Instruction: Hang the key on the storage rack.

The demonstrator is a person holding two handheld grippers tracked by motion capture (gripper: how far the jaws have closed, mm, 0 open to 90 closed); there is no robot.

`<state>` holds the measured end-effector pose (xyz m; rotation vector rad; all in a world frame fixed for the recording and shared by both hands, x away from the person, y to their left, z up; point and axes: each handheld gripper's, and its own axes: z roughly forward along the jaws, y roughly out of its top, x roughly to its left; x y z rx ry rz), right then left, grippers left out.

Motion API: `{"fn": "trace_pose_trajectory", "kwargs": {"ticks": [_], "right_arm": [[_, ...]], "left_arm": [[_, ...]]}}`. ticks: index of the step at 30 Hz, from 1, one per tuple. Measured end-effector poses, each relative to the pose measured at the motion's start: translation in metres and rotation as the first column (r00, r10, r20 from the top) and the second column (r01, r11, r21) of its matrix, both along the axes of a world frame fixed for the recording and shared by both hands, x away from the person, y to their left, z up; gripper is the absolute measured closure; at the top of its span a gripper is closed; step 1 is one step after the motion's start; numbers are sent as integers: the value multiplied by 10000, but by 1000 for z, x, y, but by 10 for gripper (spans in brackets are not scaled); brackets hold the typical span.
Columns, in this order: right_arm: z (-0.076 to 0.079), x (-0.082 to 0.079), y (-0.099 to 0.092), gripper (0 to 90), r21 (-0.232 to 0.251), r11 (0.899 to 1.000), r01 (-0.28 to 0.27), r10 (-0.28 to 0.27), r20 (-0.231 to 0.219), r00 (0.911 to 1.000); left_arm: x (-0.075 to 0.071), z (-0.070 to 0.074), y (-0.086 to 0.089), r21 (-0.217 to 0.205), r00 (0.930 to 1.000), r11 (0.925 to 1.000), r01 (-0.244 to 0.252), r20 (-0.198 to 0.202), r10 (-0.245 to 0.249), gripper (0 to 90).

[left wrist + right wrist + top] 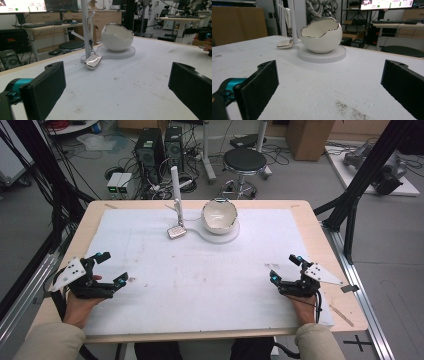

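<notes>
— White bowl (219,214) with the broken-egg rim, where is it?
— On its round base at the far middle; the silver key fob (176,231) hangs just beside. My left gripper (111,268) and right gripper (285,268) rest near me, jaws wide, holding nothing.

My left black two-jaw gripper (111,268): jaws spread wide, empty, hand gripping behind. My right black two-jaw gripper (285,268): likewise spread, empty, well apart.
</notes>
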<state>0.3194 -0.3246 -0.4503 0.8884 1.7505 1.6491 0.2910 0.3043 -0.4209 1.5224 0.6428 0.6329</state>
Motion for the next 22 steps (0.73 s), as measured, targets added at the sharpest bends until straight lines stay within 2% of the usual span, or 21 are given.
{"fn": "trace_pose_trajectory", "kwargs": {"ticks": [8,12,13,15,16,18,19,20,22], "right_arm": [[0,0,0,4,-2,10000,43,-43,-15,10000],[0,0,0,4,-10,10000,71,-71,5,10000],[0,0,0,4,3,10000,58,-58,-3,10000],[0,0,-1,4,78,10000,44,-44,-42,10000],[0,1,-1,4,57,10000,72,-72,42,10000],[0,0,0,4,56,10000,77,-77,-82,9999],[0,0,0,4,-2,10000,87,-87,7,10000],[0,0,0,4,-66,9999,105,-105,37,9999],[0,-1,1,4,-44,9999,120,-120,-28,9999]], "left_arm": [[-10,-18,-1,-218,9993,9992,-349,161,352,17],[-10,-28,-3,31,9998,9998,-190,-43,190,17],[-10,-30,-3,-16,9998,9998,-175,-100,175,17],[-11,-31,1,-390,9994,9986,-346,-71,344,17],[-12,-32,1,-523,9980,9967,-628,-15,628,17],[-13,-31,0,-412,9971,9963,-757,49,759,17],[-13,-31,-1,-351,9968,9963,-787,109,792,17],[-16,-32,-1,-339,9953,9953,-905,328,917,17],[-17,-32,0,-440,9946,9946,-935,402,953,17]]}}
